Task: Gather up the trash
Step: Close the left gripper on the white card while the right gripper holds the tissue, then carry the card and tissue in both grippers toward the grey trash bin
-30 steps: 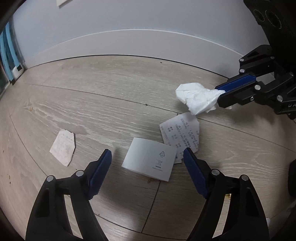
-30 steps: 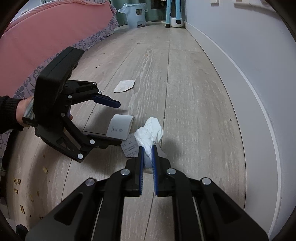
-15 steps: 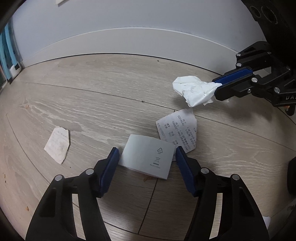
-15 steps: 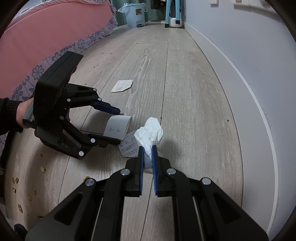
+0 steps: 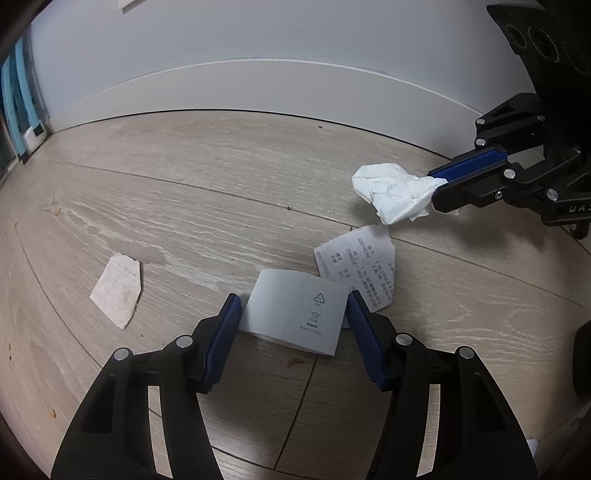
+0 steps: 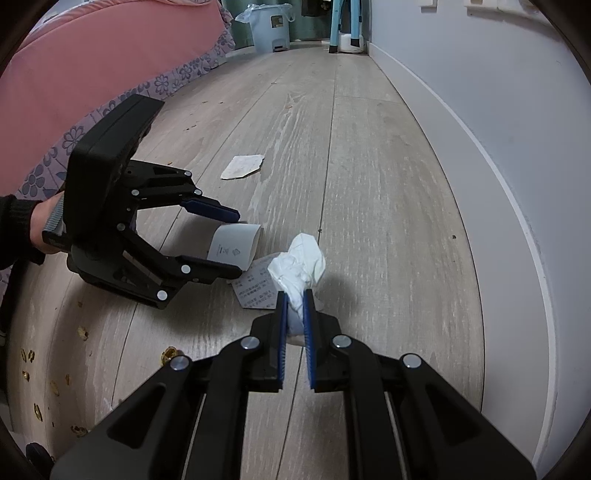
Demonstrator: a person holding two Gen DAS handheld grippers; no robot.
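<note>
A folded white card (image 5: 295, 314) with a recycling mark lies on the wood floor between the fingers of my left gripper (image 5: 291, 297). Its jaws are closing, and both blue pads touch the card's side edges. The right wrist view shows the card (image 6: 232, 247) bowed upward between those fingers. My right gripper (image 6: 294, 295) is shut on a crumpled white tissue (image 6: 299, 262) and holds it just above the floor. In the left wrist view the tissue (image 5: 391, 192) hangs at the right. A printed receipt (image 5: 362, 266) lies under it, partly beneath the card.
A torn paper scrap (image 5: 118, 291) lies on the floor to the left. The white baseboard (image 5: 258, 88) runs close behind. Pink flowered bedding (image 6: 92, 74) borders the floor, crumbs (image 6: 29, 369) lie near it, and a pale bin with a liner (image 6: 267, 29) stands far down the room.
The left gripper's jaws have narrowed from well apart to touching the card's two side edges. The right gripper with the tissue has stayed put.
</note>
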